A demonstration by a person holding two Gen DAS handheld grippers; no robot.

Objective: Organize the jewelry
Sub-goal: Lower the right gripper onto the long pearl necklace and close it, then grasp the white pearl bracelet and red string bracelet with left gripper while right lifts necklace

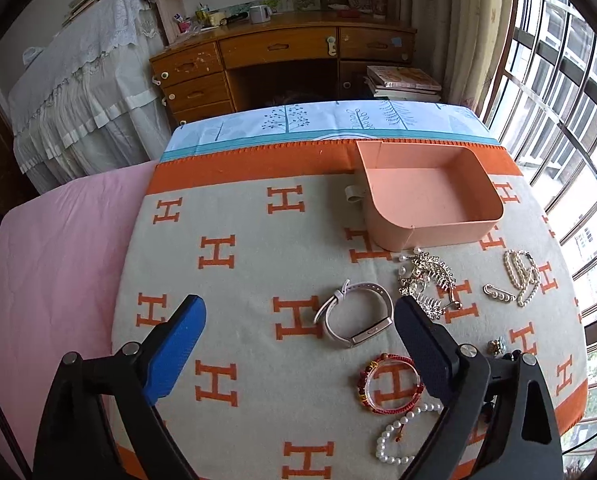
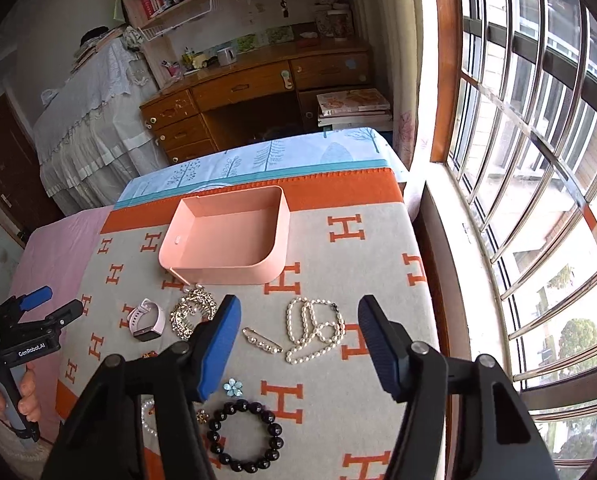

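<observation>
Blanket (image 1: 258, 220); both tools, left (image 1: 298, 316), right (image 2: 298, 320), spread, empty; pearl bracelet (image 1: 398, 436) partly hidden.

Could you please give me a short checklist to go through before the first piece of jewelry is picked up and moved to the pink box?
1. Pink box empty and open on top: ok.
2. Left gripper open, holding nothing: ok.
3. Right gripper open, holding nothing: ok.
4. Pearl necklace lies apart from the pearl pin, so it can be taken alone: ok.
5. Crystal hair comb free of its neighbours: not ok, it touches the box's near wall and other pieces lie tangled against it.
6. Smartwatch strap lies clear of the red bracelet: ok.
</observation>
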